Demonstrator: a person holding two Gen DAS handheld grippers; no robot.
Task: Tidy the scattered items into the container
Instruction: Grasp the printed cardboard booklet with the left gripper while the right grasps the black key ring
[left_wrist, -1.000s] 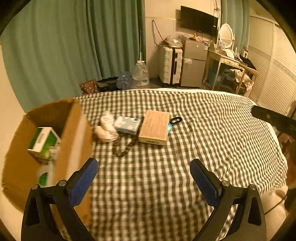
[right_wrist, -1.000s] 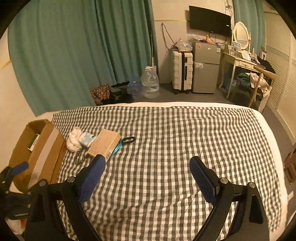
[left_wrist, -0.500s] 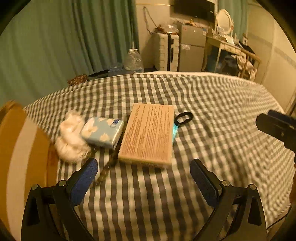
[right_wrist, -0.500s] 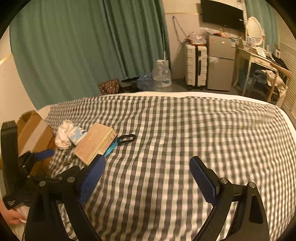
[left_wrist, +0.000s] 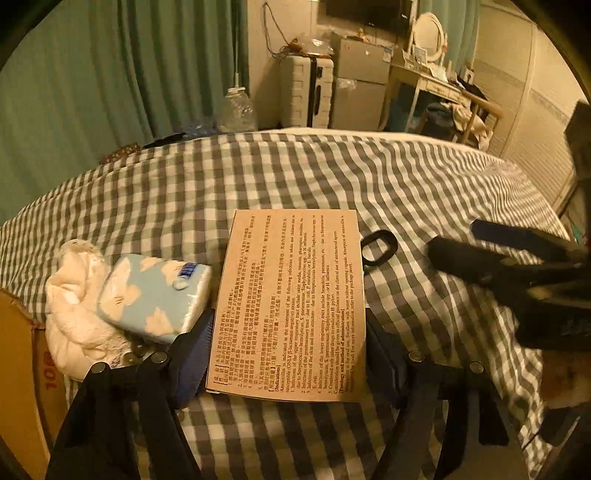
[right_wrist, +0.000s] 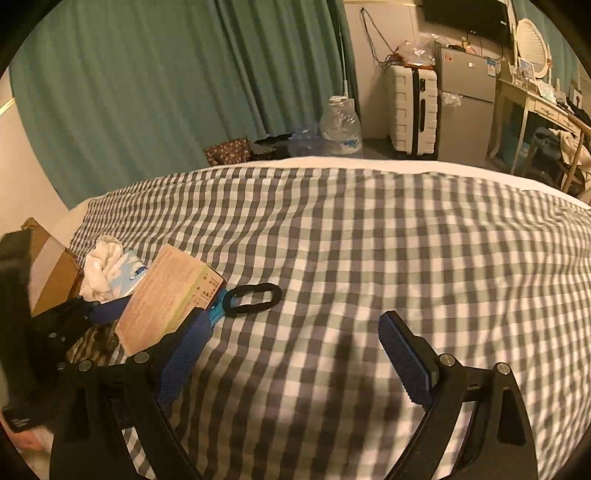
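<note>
Left gripper fingers just closing around tan medicine box, not clearly gripping | right gripper wide open, empty | cloth, tissue pack, scissors on bed beside cardboard box; all left.

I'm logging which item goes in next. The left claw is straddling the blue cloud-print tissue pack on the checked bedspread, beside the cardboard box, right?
Not quite. The left claw is straddling the flat tan printed carton, its jaws just closing on it, not the blue cloud-print tissue pack, which lies beside it. The left wrist view shows this. The checked bedspread and cardboard box are right.
</note>
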